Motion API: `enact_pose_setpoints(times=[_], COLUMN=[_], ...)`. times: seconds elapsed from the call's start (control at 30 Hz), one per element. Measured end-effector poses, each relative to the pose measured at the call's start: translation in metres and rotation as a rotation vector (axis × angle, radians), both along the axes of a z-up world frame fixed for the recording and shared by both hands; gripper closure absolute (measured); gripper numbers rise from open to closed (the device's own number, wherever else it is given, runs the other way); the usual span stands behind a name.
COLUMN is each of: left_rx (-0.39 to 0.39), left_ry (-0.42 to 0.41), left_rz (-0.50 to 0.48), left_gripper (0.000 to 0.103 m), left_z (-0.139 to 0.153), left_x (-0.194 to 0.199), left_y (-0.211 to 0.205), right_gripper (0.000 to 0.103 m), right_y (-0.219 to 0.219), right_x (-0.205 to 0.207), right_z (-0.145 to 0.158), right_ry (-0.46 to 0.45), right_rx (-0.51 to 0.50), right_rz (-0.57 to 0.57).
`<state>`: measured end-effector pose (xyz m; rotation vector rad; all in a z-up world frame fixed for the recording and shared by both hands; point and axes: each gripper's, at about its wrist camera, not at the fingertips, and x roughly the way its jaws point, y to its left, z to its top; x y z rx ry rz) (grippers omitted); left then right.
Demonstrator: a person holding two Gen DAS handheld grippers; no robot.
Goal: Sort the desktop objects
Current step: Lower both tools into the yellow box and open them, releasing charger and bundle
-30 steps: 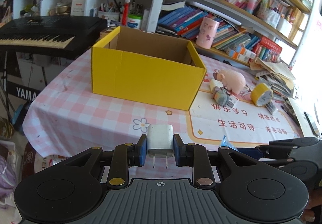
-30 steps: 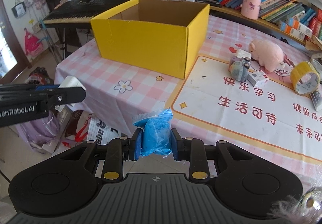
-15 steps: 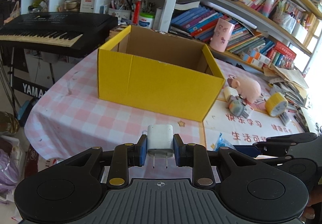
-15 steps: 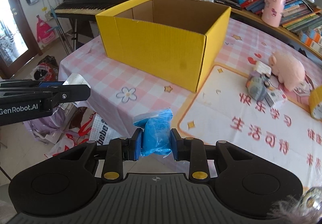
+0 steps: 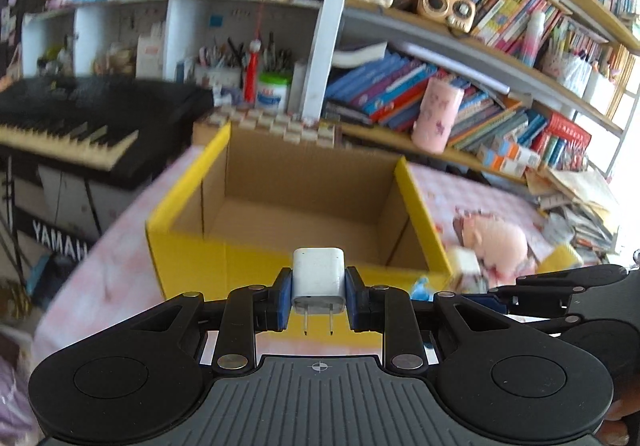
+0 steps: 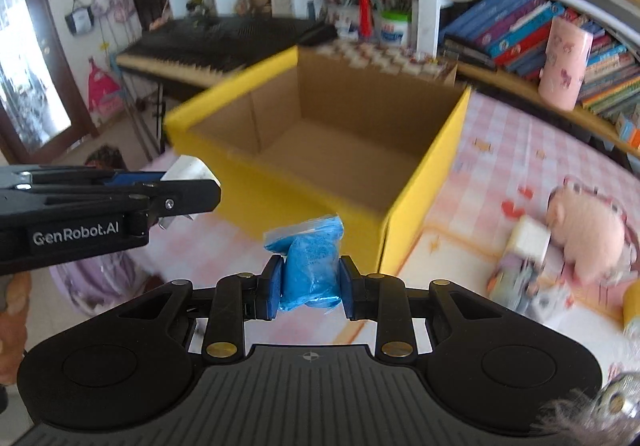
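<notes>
Left hand-held gripper (image 5: 319, 300): clenched on a white USB wall charger (image 5: 319, 280), pads on its two flat sides, prongs pointing back toward the camera. It sits just short of the near wall of the yellow cardboard box (image 5: 256, 258), not yet over the opening.

Right hand-held gripper (image 6: 310, 292): clenched on a small blue plastic bag of powder or clay (image 6: 310, 266) (contents not certain, the view is soft). The bag bulges above the pads, and only its lower part is pinched. It is also short of the box's near corner.

Box: open top, interior appears empty. It stands on the desk (image 6: 520, 133) under a pink checked cloth.

Risks from here:
- Both items are short of the rim. Letting go now would probably drop them on the cloth or off the near desk edge to the floor.
- The two grippers travel side by side and close together. The left one fills the left of the right wrist view, so converging on one opening could knock them together and jar either grip.
- A low approach could catch the near wall and push the light box along the cloth.
- The bag is soft, so it may creep out of the pinch.
- Both views are blurred, which makes judging rim clearance harder.

Still on the desk, right of the box: pink plush pig (image 6: 588, 242), small toy car (image 6: 516, 278), yellow tape roll (image 6: 632, 306).
</notes>
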<state>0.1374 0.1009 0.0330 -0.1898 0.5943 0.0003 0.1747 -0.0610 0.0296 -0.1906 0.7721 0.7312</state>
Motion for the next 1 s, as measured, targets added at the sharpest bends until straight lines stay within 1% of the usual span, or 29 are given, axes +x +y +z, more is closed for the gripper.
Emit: enact_pose_setpoints(times=[0.07, 0.17, 0.3, 0.4, 0.47, 0.53, 0.6, 0.7, 0.77, 0.83, 1.0], left_rx=[0.015, 0.029, 0.043, 0.078, 0.106, 0.123, 0.157, 0.227, 0.274, 0.301, 0.363], left_ry=[-0.024, -0.062, -0.102, -0.121, -0.11, -0.067, -0.022, 0.042, 0.083, 0.125, 0.226], left_rz=[0.002, 0.005, 0.009, 0.015, 0.016, 0.0, -0.014, -0.046, -0.063, -0.078, -0.111], left_gripper=[0.078, 0.078, 0.078, 0.078, 0.078, 0.078, 0.078, 0.078, 0.078, 0.078, 0.078], left_z=[0.009, 0.023, 0.038, 0.042, 0.038, 0.03, 0.02, 0.004, -0.006, -0.016, -0.037], left_x=[0.01, 0.023, 0.041, 0.056, 0.071, 0.091, 0.111, 0.138, 0.156, 0.171, 0.2], left_y=[-0.001, 0.0, 0.002, 0.003, 0.005, 0.008, 0.008, 0.006, 0.006, 0.008, 0.011], right_gripper=[0.077, 0.077, 0.077, 0.077, 0.077, 0.077, 0.077, 0.077, 0.077, 0.077, 0.077], right_y=[-0.001, 0.001, 0.001, 0.005, 0.011, 0.019, 0.03, 0.046, 0.057, 0.067, 0.086], right_x=[0.011, 0.024, 0.047, 0.065, 0.079, 0.096, 0.114, 0.141, 0.158, 0.168, 0.18], right_z=[0.01, 0.026, 0.047, 0.057, 0.058, 0.055, 0.047, 0.025, 0.009, -0.006, -0.037], right_ry=[-0.006, -0.065, -0.086, -0.122, -0.16, -0.187, -0.213, -0.24, -0.232, -0.224, -0.241], right_rx=[0.025, 0.043, 0.107, 0.129, 0.108, 0.068, 0.008, -0.105, -0.174, -0.24, -0.391], right_rz=[0.015, 0.037, 0.051, 0.078, 0.091, 0.11, 0.141, 0.202, 0.247, 0.302, 0.46])
